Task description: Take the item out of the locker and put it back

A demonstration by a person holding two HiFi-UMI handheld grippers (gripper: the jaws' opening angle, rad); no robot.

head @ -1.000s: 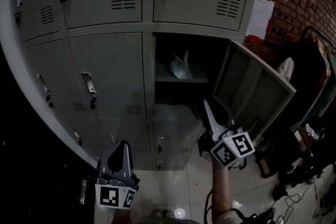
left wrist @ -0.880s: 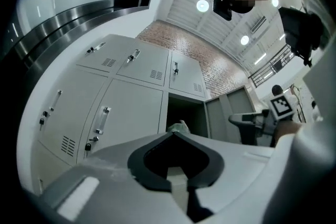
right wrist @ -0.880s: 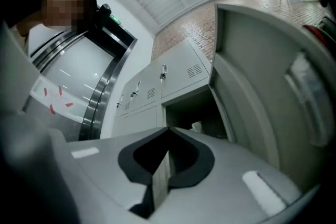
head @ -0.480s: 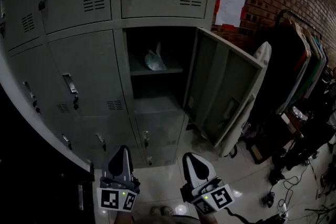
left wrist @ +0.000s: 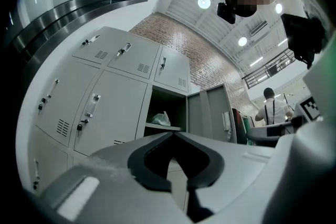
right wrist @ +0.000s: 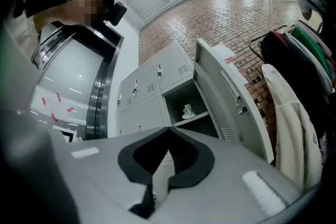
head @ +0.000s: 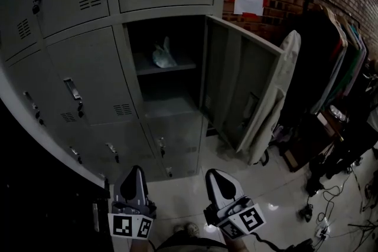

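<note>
The item, a crumpled white plastic bag (head: pixel 163 55), lies on the shelf inside the open grey locker (head: pixel 168 94). The locker door (head: pixel 236 85) stands swung wide to the right. Both grippers are held low, well short of the locker, over the tiled floor. My left gripper (head: pixel 135 170) is shut with nothing in it, and so is my right gripper (head: pixel 214 174). In the left gripper view the bag (left wrist: pixel 161 119) shows above the closed left gripper (left wrist: pixel 174 134). The right gripper view shows the bag (right wrist: pixel 188 111) beyond the closed right gripper (right wrist: pixel 169 128).
Shut locker doors (head: pixel 94 74) fill the wall to the left and above. A pale coat (head: pixel 277 97) hangs by the open door, with a clothes rack (head: pixel 339 62) against the brick wall. Cables (head: pixel 331 203) lie on the floor at right. A person (left wrist: pixel 273 107) stands far off.
My right gripper has drawn back from the locker door's edge and come down beside the left one, its jaws closing. The door now stands swung wide open. The head view has shifted.
</note>
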